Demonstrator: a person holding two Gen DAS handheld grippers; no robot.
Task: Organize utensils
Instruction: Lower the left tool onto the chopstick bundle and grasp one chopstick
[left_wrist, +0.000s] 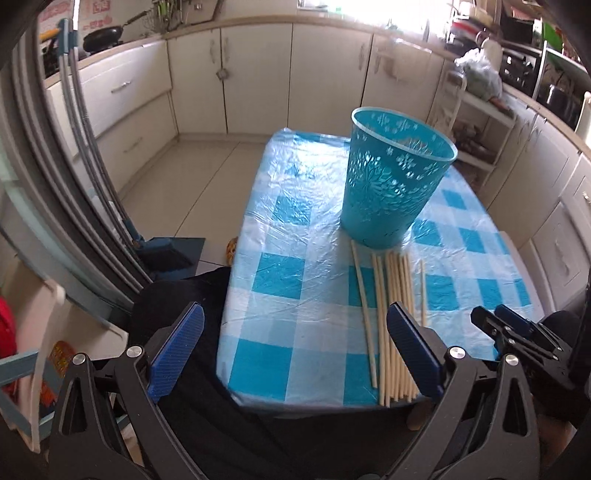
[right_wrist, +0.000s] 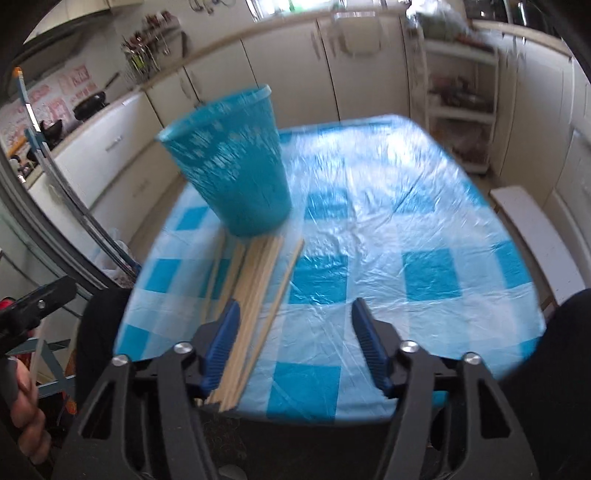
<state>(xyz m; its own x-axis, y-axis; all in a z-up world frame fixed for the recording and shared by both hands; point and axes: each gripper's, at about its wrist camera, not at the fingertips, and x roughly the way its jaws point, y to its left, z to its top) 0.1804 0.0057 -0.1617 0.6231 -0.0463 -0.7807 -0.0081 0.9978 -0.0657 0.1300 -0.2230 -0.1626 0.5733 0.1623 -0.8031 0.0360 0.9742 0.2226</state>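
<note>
No readable writing or brand anywhere; pink sheets on the far wall too blurred to read. Pale wooden chopsticks (left_wrist: 393, 321), thin and straight, lying side by side in a loose bundle on the table (left_wrist: 280, 206) under a blue-and-white checked plastic cover, far tips touching the base of a turquoise perforated basket (left_wrist: 391, 177) standing upright at 12 o'clock from them. Left gripper (left_wrist: 295, 350) spread wide, nothing between its fingers. Right gripper (right_wrist: 291, 343) partly open, empty, bundle just inside its left finger.
</note>
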